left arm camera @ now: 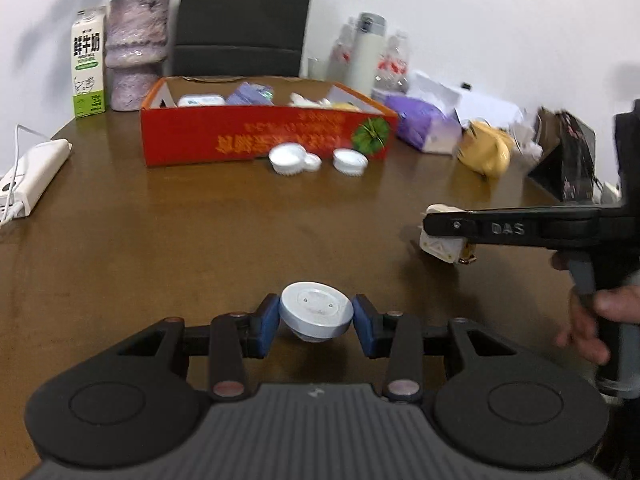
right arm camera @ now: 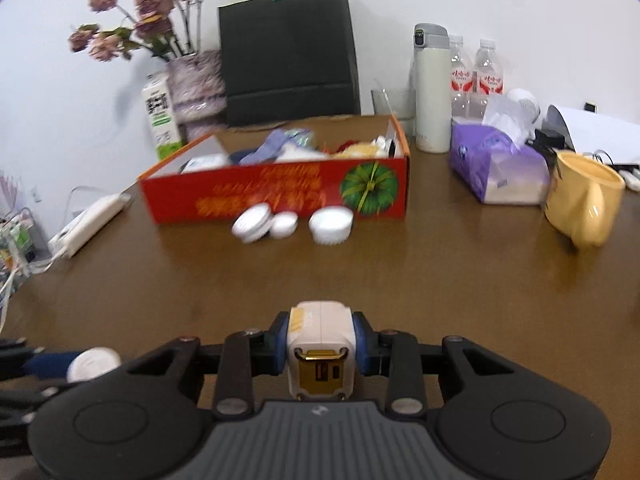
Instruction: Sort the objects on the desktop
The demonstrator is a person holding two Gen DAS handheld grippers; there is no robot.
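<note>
My left gripper is shut on a round white disc-shaped device, held just above the brown table. My right gripper is shut on a white charger with a gold port face; the left wrist view shows that charger at the right under a black finger, with a hand on the handle. The disc appears at the right wrist view's lower left. A red cardboard box with several items inside stands ahead. Three white round lids lie in front of it.
A milk carton, a vase of dried flowers, a dark bag, a thermos, water bottles, a purple tissue pack and a yellow mug ring the box. A white power strip lies left.
</note>
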